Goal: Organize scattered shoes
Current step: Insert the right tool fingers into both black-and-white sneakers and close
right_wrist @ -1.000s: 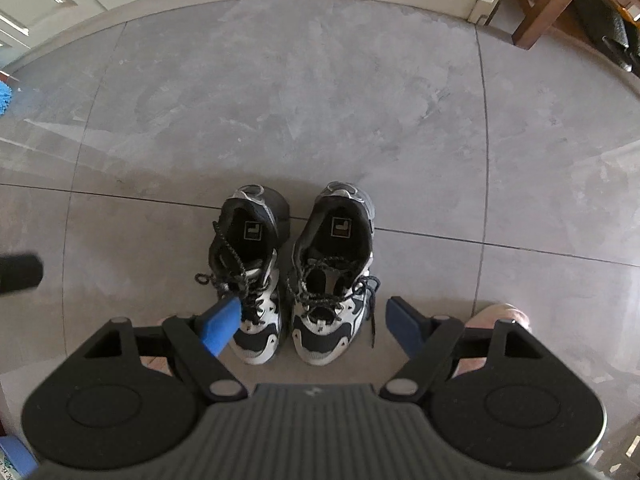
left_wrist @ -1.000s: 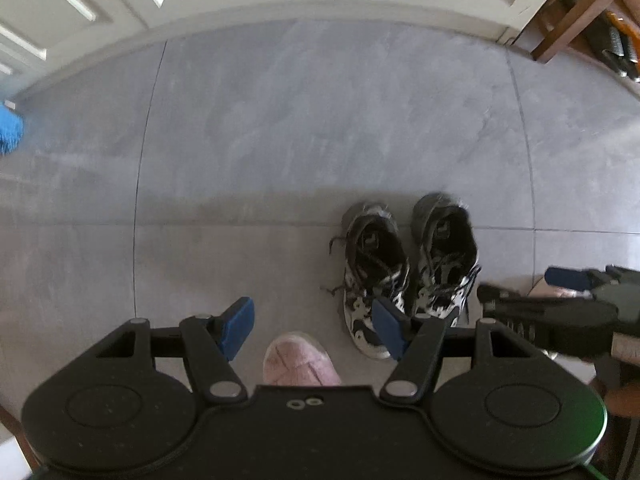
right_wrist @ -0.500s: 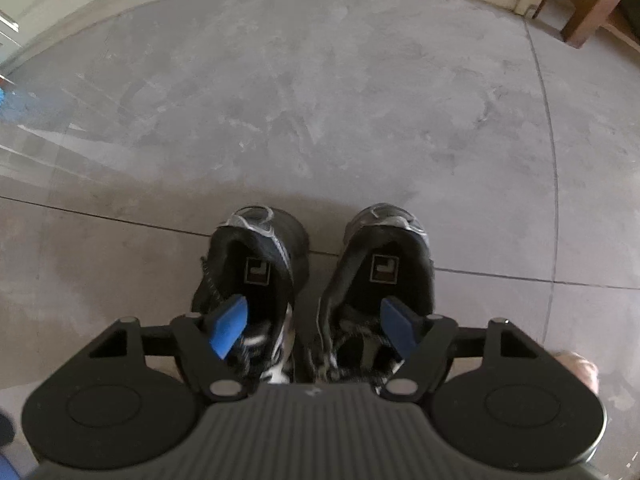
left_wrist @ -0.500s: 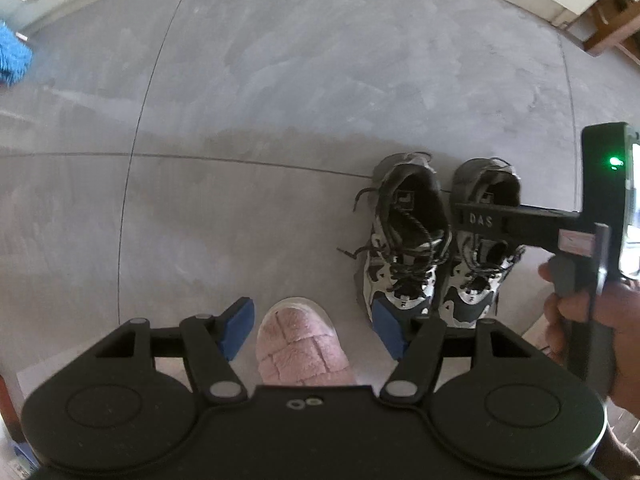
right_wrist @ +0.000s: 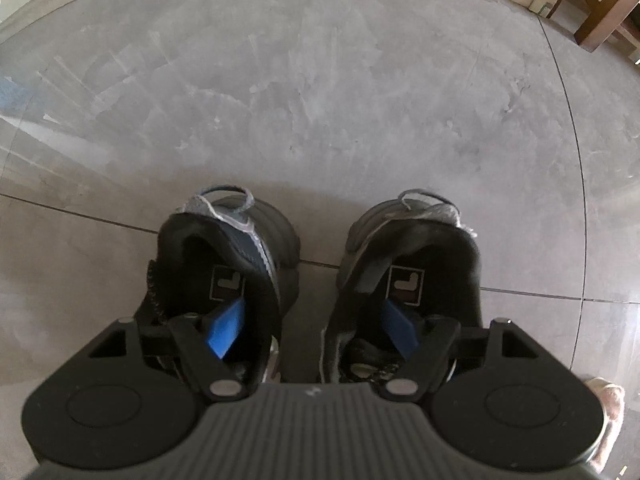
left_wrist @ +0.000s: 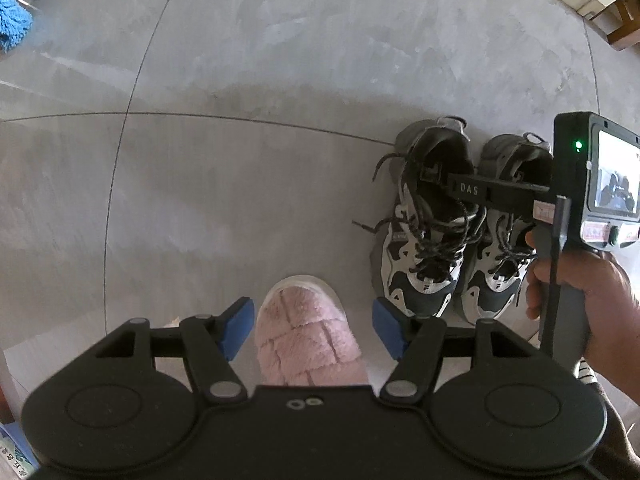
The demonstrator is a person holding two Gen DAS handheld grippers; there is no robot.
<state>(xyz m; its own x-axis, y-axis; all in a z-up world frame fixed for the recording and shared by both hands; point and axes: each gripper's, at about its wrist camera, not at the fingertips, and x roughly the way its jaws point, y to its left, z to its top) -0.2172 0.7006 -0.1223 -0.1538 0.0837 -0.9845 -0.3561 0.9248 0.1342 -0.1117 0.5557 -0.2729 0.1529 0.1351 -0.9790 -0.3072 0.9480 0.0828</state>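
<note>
I have 2 sneakers side by side on the grey tile floor (right_wrist: 320, 100), heels toward the far wall, toes toward me. In the right wrist view my right gripper (right_wrist: 314, 326) is low over the pair with its jaws apart: the left blue pad sits inside the opening of the left sneaker (right_wrist: 224, 264) and the right blue pad inside the opening of the right sneaker (right_wrist: 412, 264), with the inner walls of both shoes between the pads. I can't tell whether the pads press on those walls yet. The jaws have just been closing a little, then easing back. A grout line runs across the floor under the heels. In the left wrist view my left gripper (left_wrist: 314, 330) points down at the floor with its jaws wide apart, straddling a pink fuzzy slipper (left_wrist: 310, 336) without touching it. The slipper sits just beside the sneaker pair, on their left in that view. My right hand (left_wrist: 592, 304) holds the right tool's handle over the 2 sneakers at the right edge of that view. A blue mop head (left_wrist: 12, 20) shows at the far left edge. A wooden chair leg (right_wrist: 604, 12) stands in the far right corner.
</note>
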